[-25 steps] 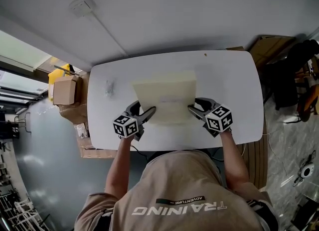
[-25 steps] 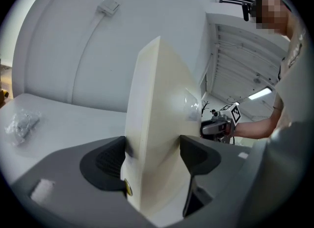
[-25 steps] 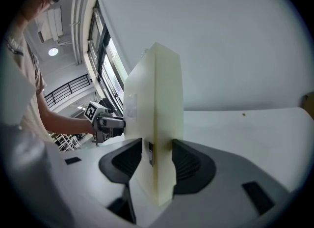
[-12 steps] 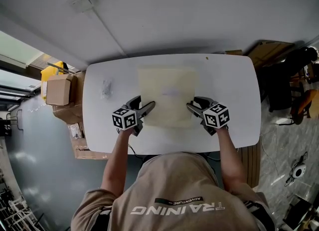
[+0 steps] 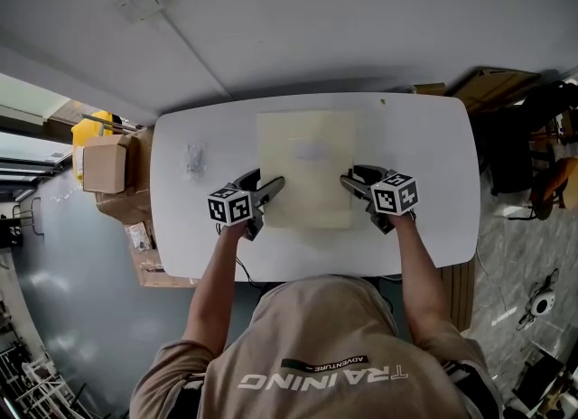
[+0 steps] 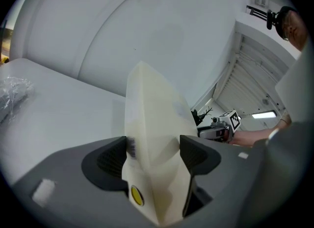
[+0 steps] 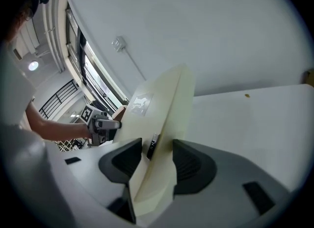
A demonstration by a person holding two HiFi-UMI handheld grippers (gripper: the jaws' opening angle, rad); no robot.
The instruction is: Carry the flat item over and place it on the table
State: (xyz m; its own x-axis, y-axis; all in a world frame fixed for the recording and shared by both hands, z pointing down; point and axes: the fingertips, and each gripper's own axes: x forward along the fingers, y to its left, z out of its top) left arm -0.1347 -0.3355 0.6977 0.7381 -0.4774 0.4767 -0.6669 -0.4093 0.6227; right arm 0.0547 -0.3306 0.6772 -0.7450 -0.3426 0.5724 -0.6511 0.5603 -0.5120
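Head view looks down; both gripper views share the table (image 5: 429, 182).

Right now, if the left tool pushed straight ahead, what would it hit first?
The cream flat envelope, clamped in the left tool. Beyond it lies the table; the right tool looks off to one side, though depth is unclear.
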